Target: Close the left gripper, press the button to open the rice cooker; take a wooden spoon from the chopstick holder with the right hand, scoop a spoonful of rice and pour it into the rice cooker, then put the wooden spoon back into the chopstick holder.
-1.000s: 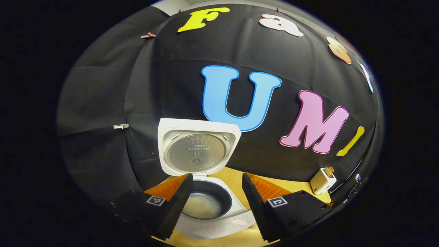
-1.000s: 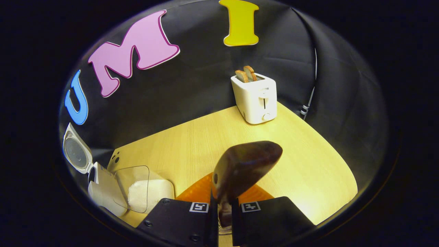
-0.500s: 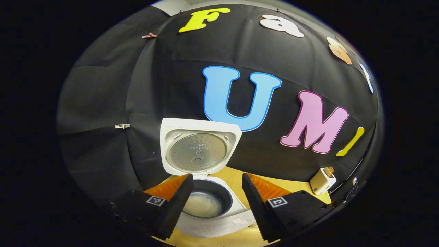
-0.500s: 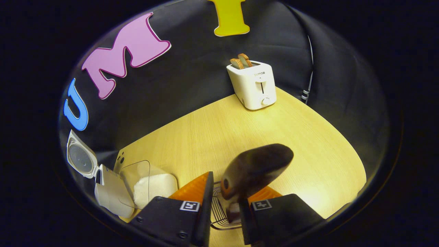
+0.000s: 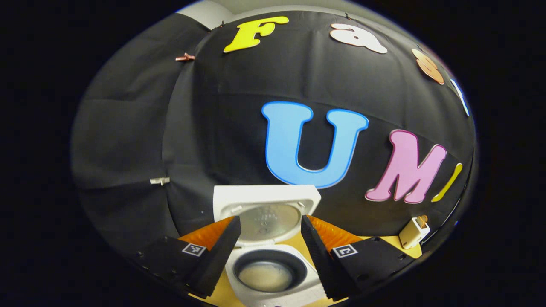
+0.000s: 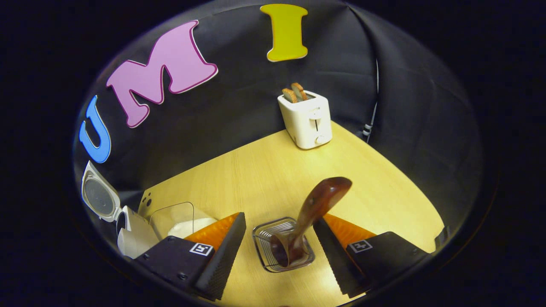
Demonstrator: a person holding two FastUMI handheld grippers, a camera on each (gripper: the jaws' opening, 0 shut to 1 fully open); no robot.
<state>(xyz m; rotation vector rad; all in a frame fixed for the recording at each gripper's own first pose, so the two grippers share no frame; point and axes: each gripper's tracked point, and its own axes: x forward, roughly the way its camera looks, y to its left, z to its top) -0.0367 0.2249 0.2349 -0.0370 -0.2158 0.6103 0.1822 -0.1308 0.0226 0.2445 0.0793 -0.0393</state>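
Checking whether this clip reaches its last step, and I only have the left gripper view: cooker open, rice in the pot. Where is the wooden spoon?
Observer: The wooden spoon stands in the chopstick holder, handle down, bowl leaning up to the right.
Operator: Are the right tongs gripping it?
Observer: No. The right tongs are open, fingers either side of the holder, off the spoon.
Operator: Anything beside the rice cooker?
Observer: A clear rice container sits next to the rice cooker, lid raised.
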